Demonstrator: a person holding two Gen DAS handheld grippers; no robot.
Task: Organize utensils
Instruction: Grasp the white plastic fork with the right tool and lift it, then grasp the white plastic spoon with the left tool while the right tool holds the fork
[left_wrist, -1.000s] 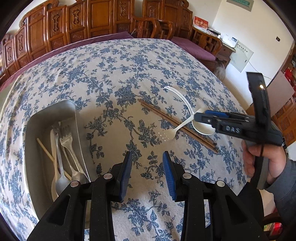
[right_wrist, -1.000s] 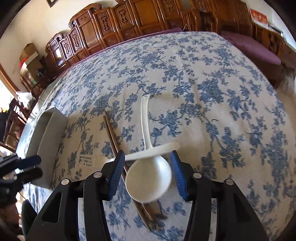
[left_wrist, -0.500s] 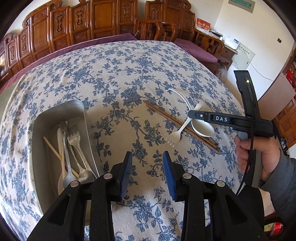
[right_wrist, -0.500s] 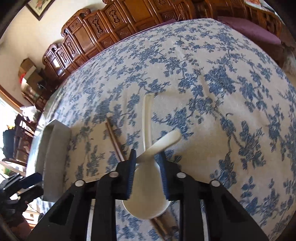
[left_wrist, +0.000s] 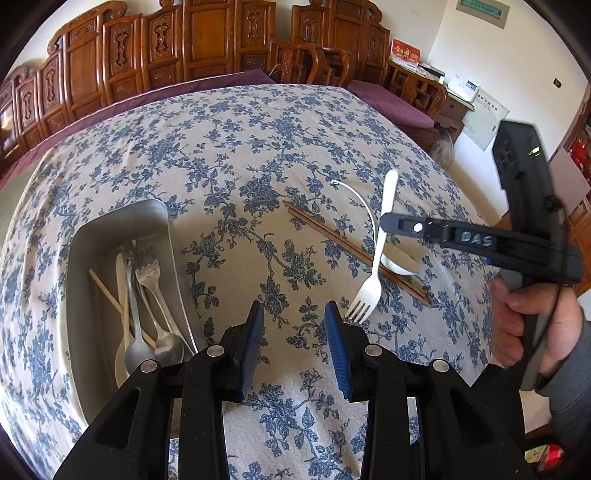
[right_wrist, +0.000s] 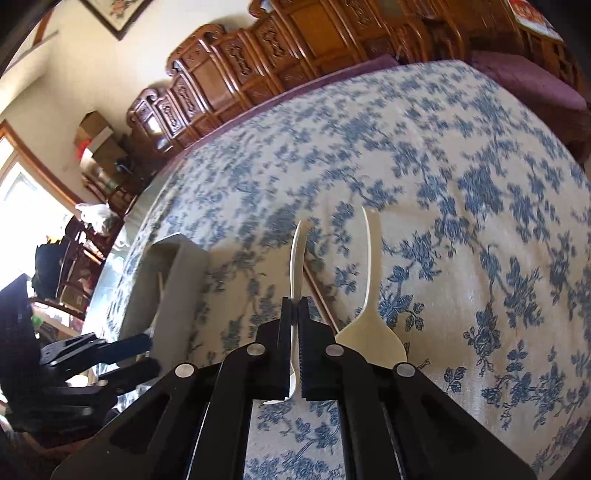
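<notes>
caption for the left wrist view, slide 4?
Right gripper lifts a white plastic fork off the floral tablecloth; metal tray holds sorted cutlery.

Chopsticks (left_wrist: 354, 251) right of tray (left_wrist: 122, 221)

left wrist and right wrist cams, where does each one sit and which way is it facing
Left wrist: on the left gripper, angled down at the tablecloth and metal tray; its own open blue pads and the person's right hand show.
Right wrist: on the right gripper, angled down across the table toward the carved chairs; its jaws are clamped on the white fork.
Shared: fork, white spoon, chopsticks, tray, and each view shows the other gripper.
</notes>
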